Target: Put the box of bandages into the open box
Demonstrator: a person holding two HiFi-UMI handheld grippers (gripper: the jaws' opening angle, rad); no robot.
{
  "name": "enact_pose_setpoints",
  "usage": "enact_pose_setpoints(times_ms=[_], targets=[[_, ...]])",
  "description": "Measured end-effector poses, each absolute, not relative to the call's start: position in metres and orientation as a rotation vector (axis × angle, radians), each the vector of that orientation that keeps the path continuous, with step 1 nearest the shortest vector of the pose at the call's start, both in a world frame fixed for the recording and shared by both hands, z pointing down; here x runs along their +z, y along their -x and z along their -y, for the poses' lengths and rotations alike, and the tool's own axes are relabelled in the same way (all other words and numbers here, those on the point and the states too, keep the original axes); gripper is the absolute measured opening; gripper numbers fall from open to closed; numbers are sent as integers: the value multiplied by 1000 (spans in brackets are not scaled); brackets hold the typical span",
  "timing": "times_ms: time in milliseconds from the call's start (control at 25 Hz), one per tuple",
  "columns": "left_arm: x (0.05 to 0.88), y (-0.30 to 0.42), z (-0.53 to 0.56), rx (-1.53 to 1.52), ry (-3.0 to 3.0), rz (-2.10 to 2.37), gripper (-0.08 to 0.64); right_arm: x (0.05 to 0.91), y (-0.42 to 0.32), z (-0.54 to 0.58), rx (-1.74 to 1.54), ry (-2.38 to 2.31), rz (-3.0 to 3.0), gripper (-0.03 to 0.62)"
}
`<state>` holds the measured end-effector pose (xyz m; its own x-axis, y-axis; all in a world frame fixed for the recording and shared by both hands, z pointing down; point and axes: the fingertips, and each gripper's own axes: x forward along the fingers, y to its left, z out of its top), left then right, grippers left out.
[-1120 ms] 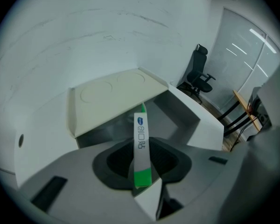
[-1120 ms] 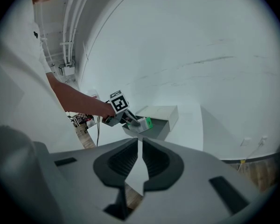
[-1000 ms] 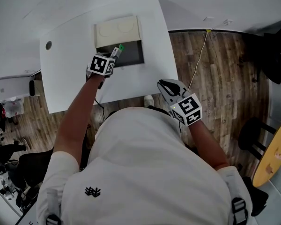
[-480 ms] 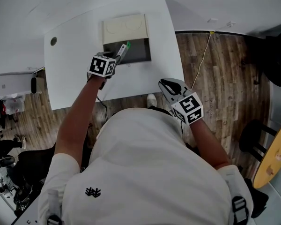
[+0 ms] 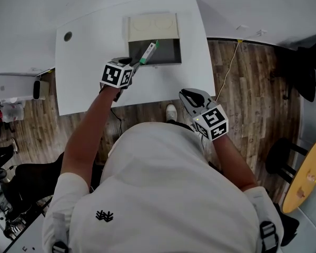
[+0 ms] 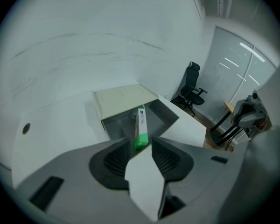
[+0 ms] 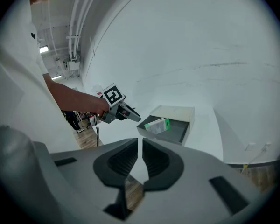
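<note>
The left gripper (image 6: 142, 146) has just spread wide, leaving the box of bandages (image 6: 140, 125) inside the open box (image 5: 168, 55) at twelve o'clock, so it looks placed.

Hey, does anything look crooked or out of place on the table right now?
The bandage box sits askew in the open box: it slants across the near left corner, apparently leaning on the wall instead of lying flat.

Head view steeply down, both gripper views sidelong, all on the open box (image 5: 169, 55) (left nearest).
</note>
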<state>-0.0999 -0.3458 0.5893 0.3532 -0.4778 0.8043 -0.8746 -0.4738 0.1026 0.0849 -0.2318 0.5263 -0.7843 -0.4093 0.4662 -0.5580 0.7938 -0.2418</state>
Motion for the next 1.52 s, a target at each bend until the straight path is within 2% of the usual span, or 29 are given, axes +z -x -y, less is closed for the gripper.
enact_pose_setpoints(times_ms=[640, 1520], targets=[[547, 130, 269, 801, -2206, 1146, 144, 509, -27, 167, 445, -729, 2576, 32], [477, 167, 93, 541, -2412, 995, 111, 492, 37, 77, 400, -790, 2562, 25]])
